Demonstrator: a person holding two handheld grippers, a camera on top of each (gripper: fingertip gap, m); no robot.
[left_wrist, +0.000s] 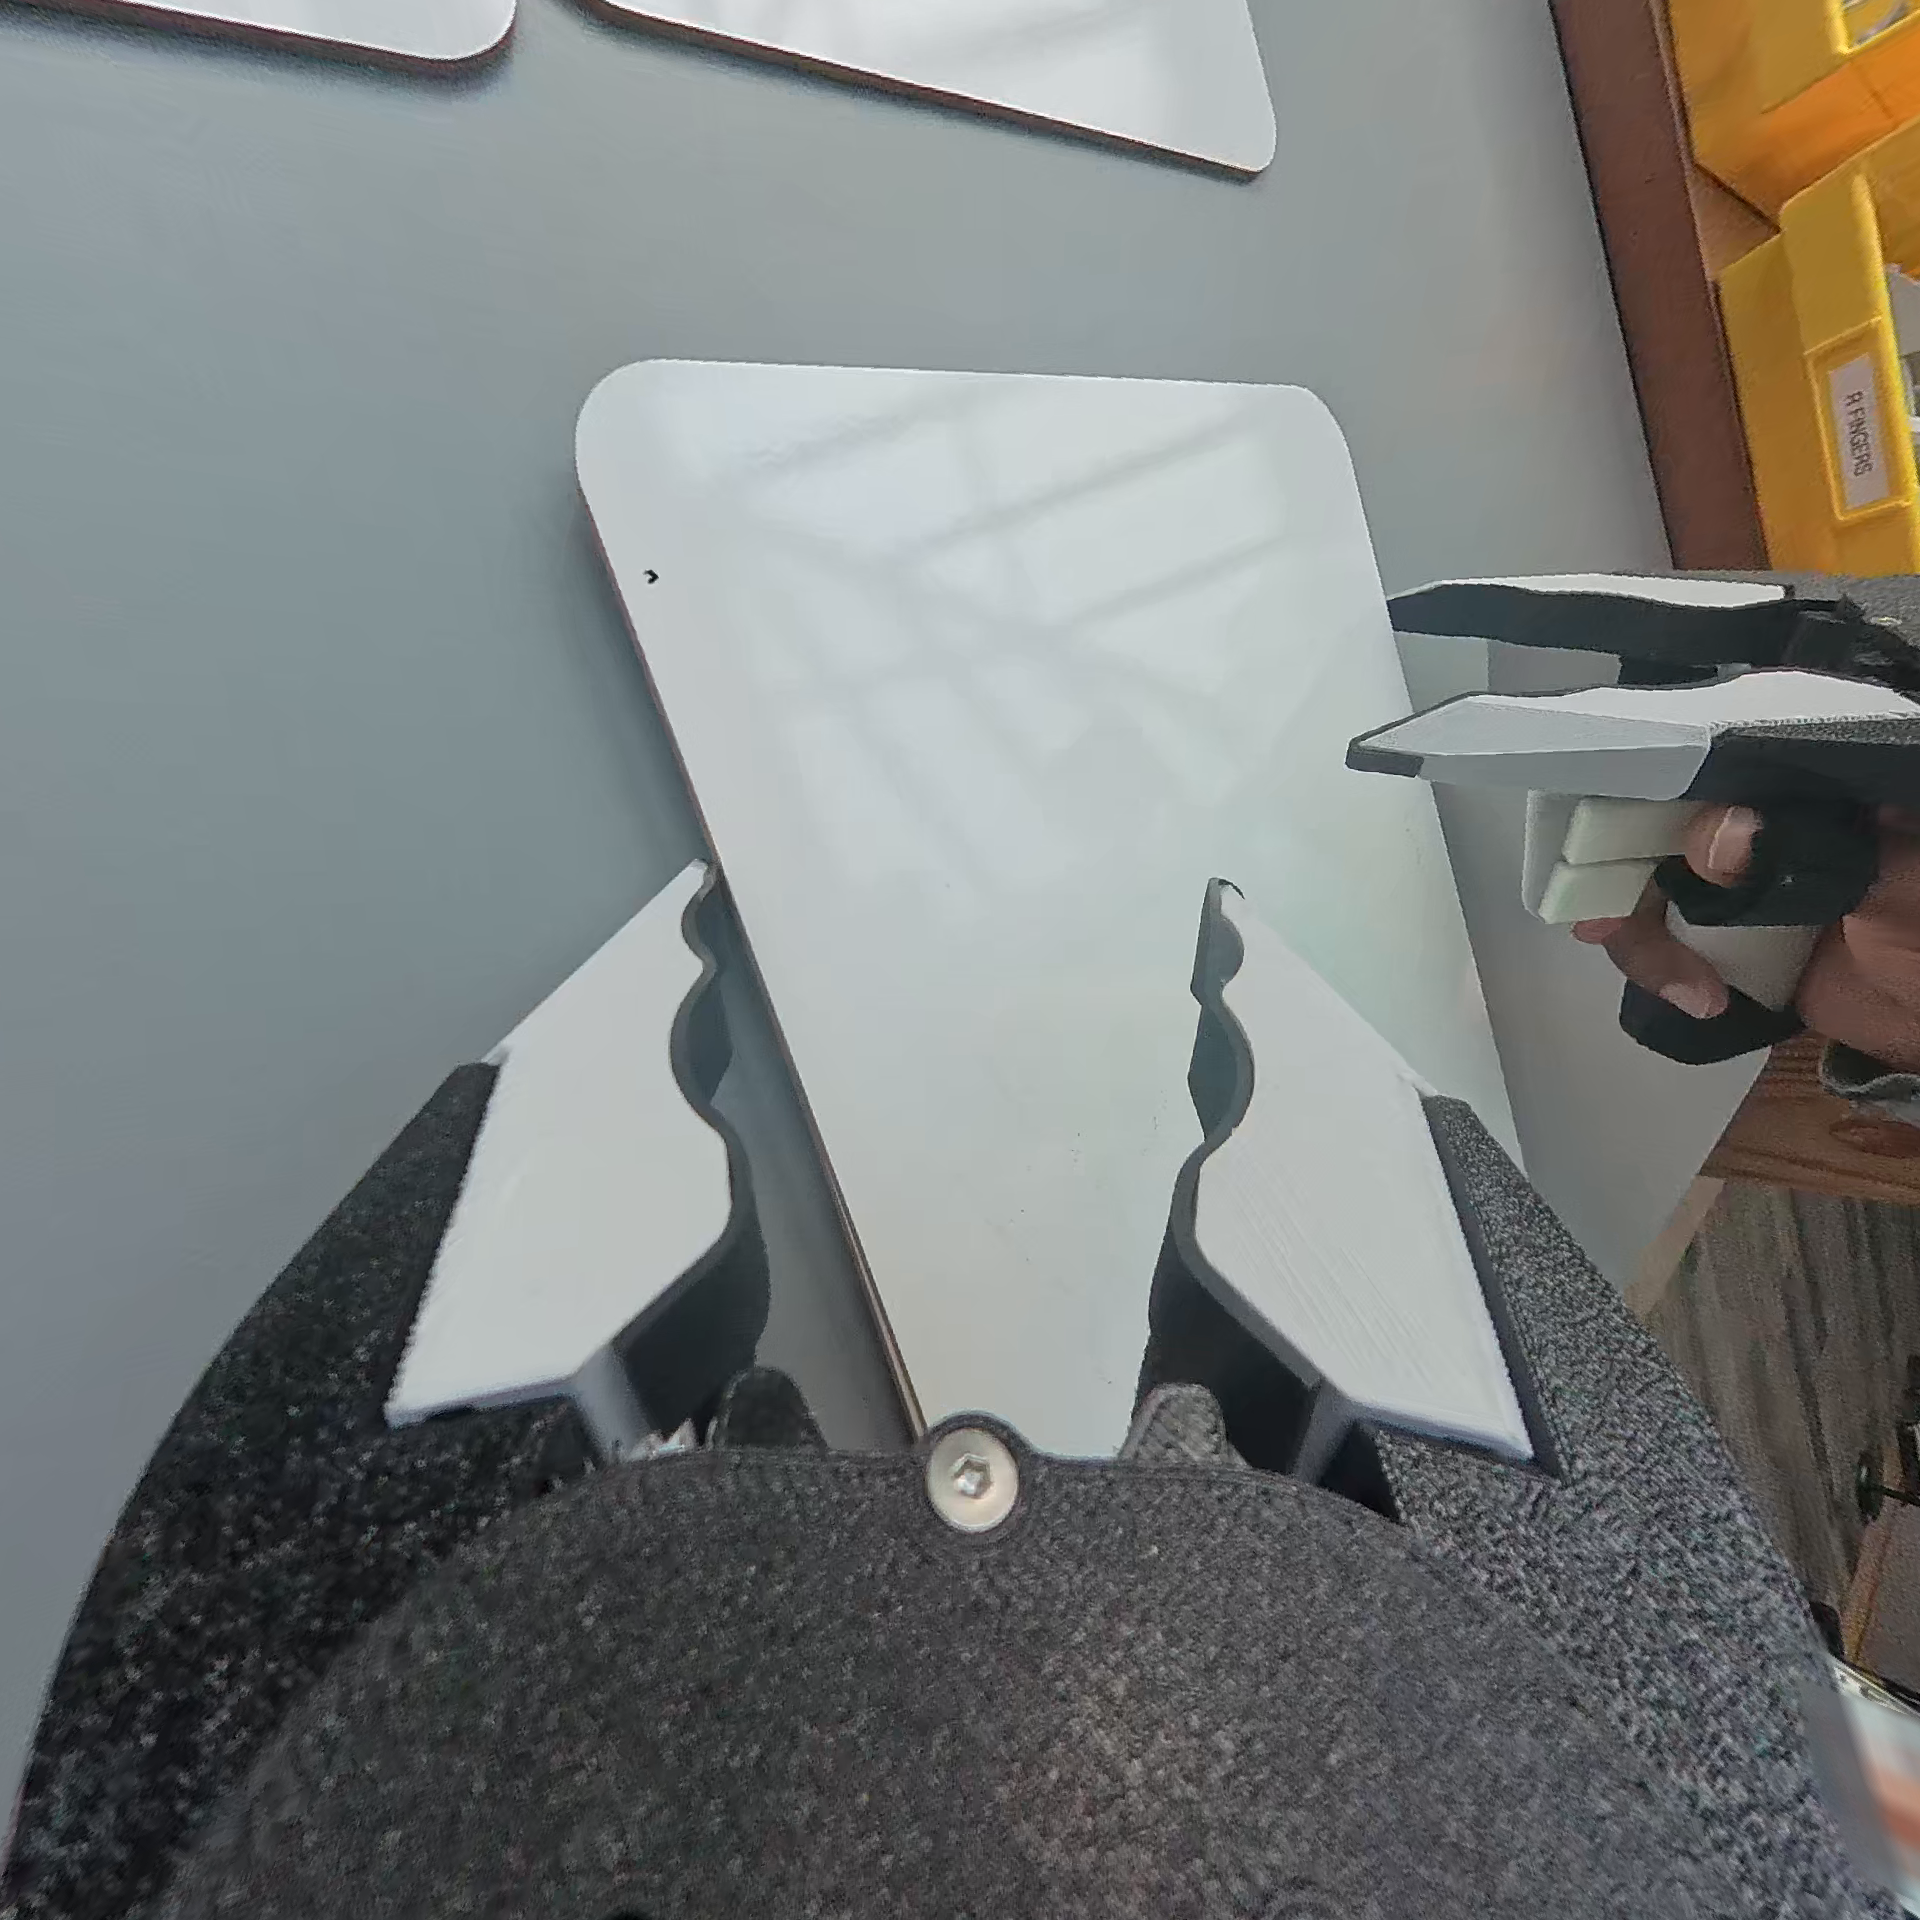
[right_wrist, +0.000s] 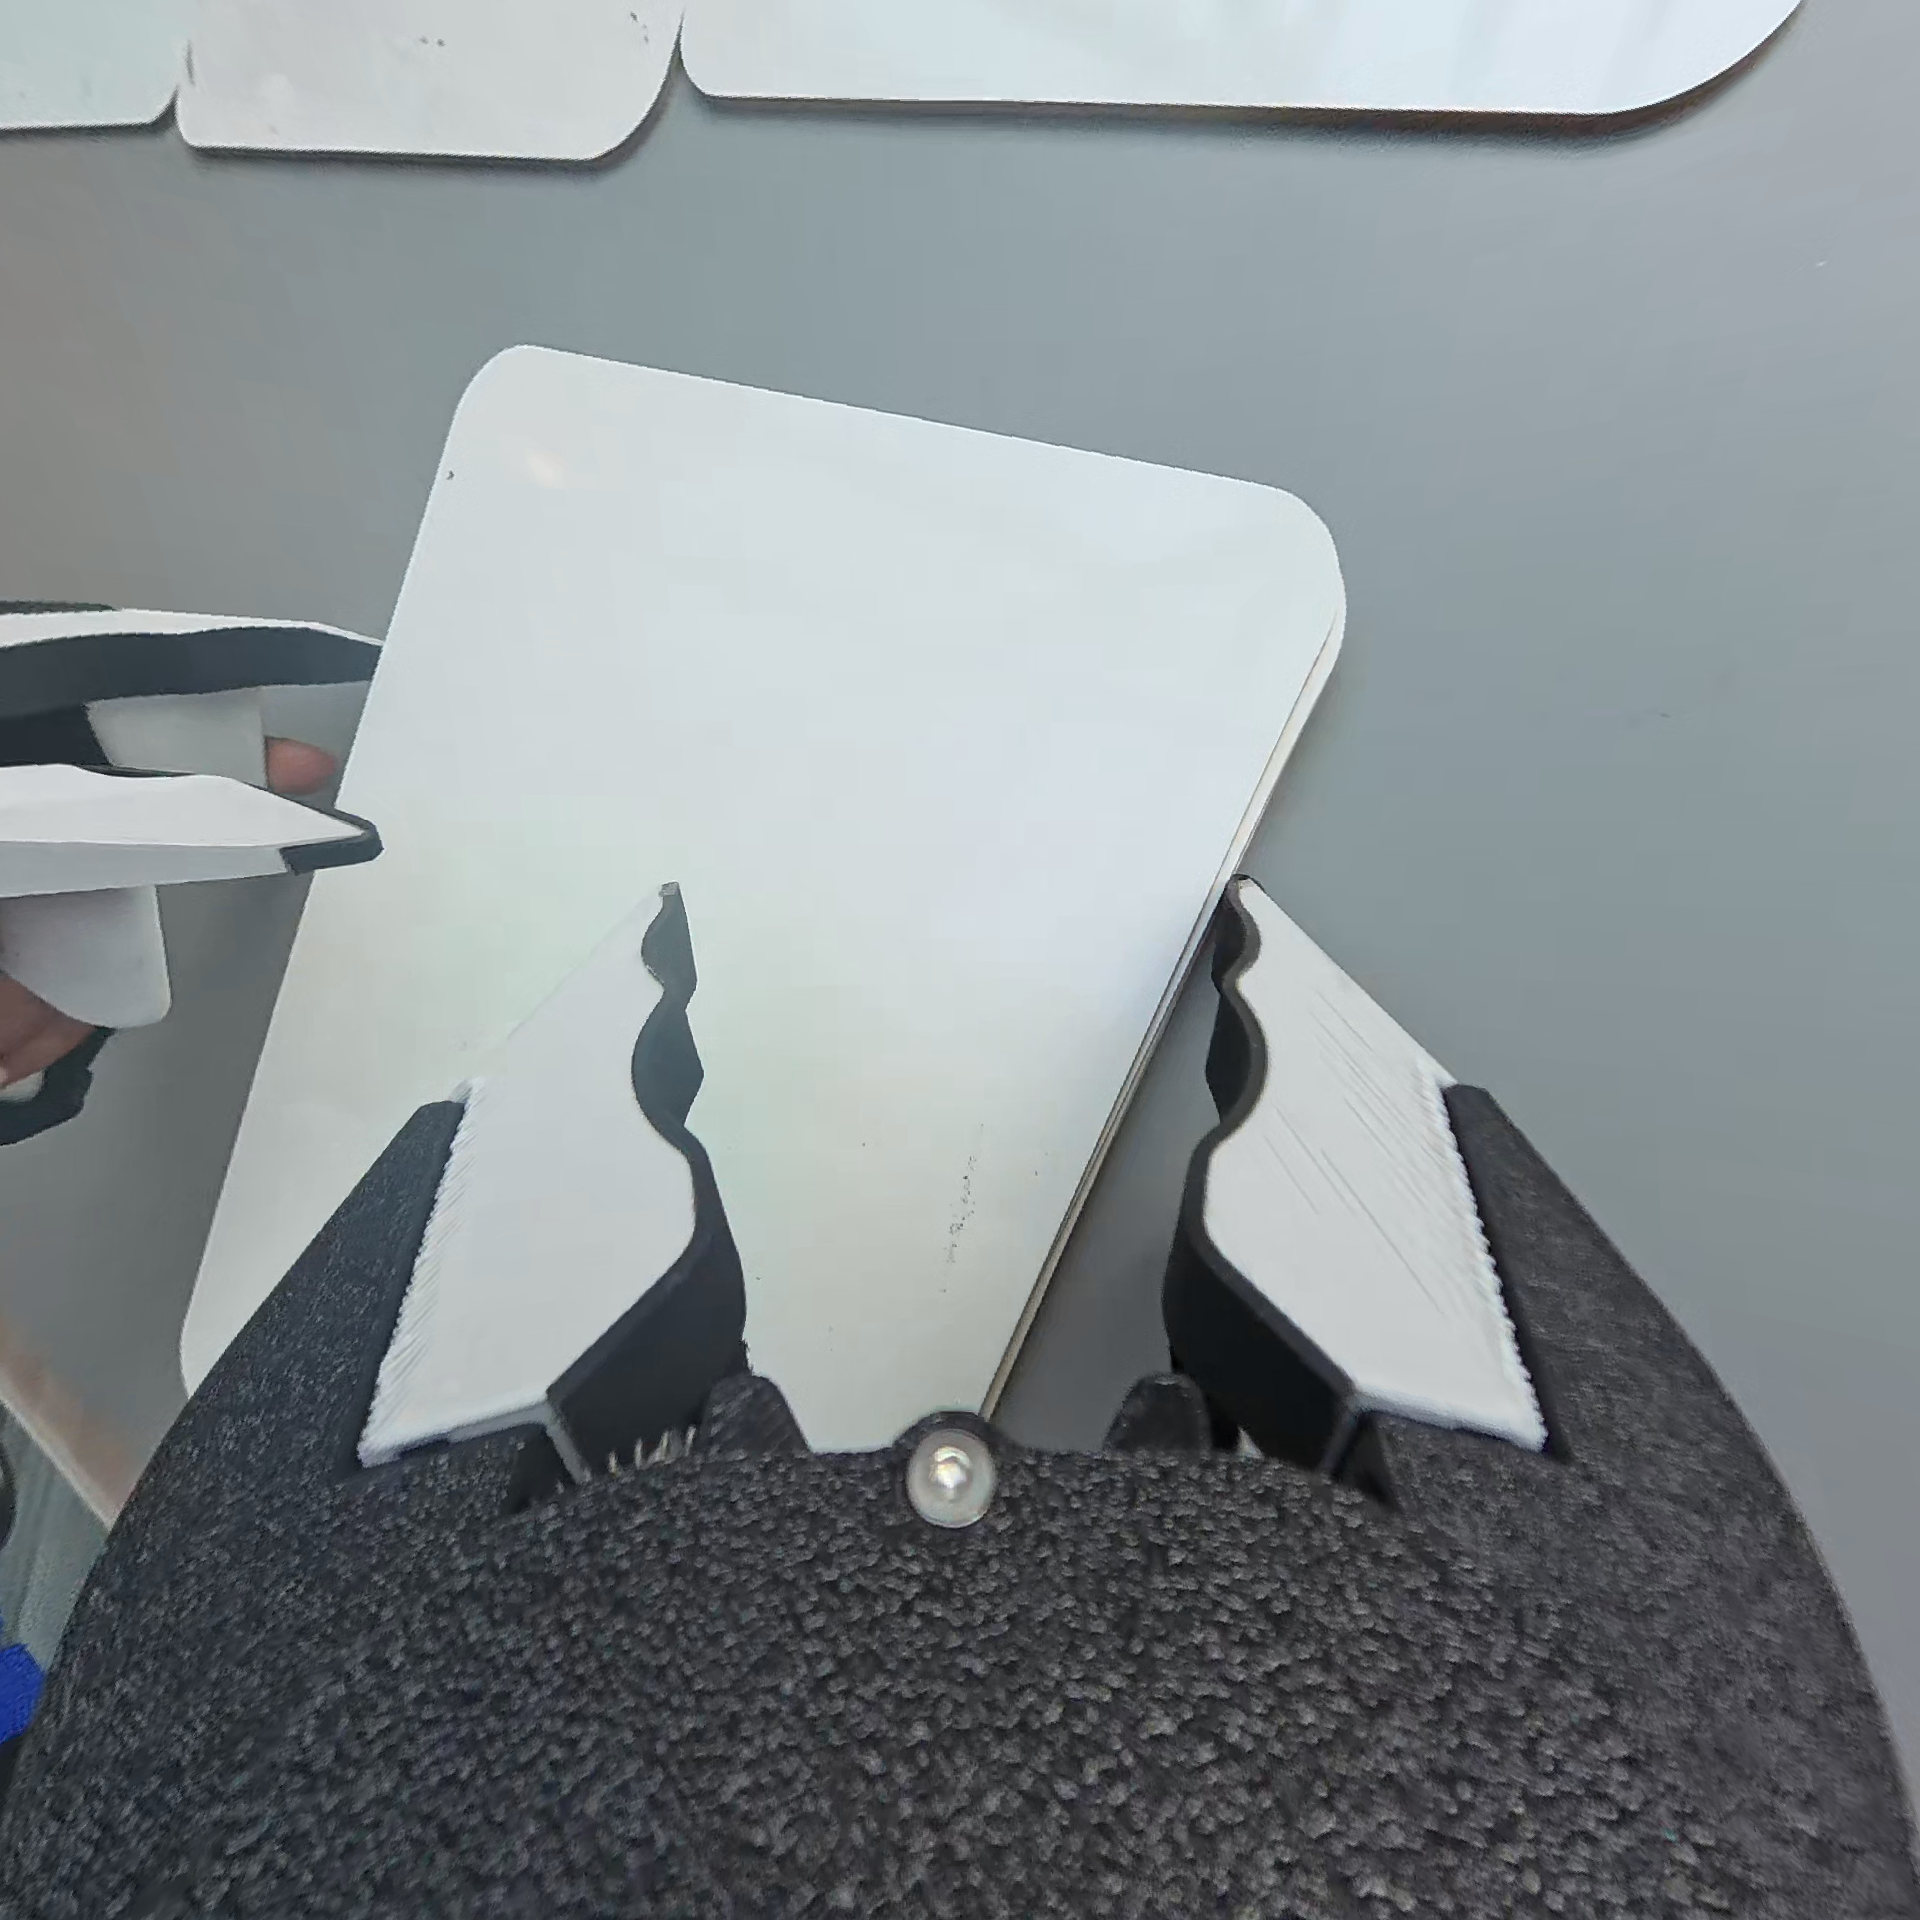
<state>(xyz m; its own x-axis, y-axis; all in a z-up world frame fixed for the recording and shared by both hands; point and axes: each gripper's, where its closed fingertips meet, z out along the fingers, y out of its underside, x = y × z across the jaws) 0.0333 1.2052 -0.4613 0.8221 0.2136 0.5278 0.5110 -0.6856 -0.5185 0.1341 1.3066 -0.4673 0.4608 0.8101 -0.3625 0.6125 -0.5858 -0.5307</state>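
Both the left gripper (left_wrist: 961, 883) and right gripper (right_wrist: 956, 888) were wide open over the white board (left_wrist: 987, 727), perhaps stacked, which might slide toward twelve o'clock if bumped.

The white board (left_wrist: 987, 727) is showing a smooth, glossy face that is catching reflections, lying on a matt grey bench (left_wrist: 312, 520). The left hand-held gripper (left_wrist: 961, 894) is showing ridged white plastic fingers (left_wrist: 582, 1143), a rough, grainy black body and a shiny metal screw (left_wrist: 971, 1481).
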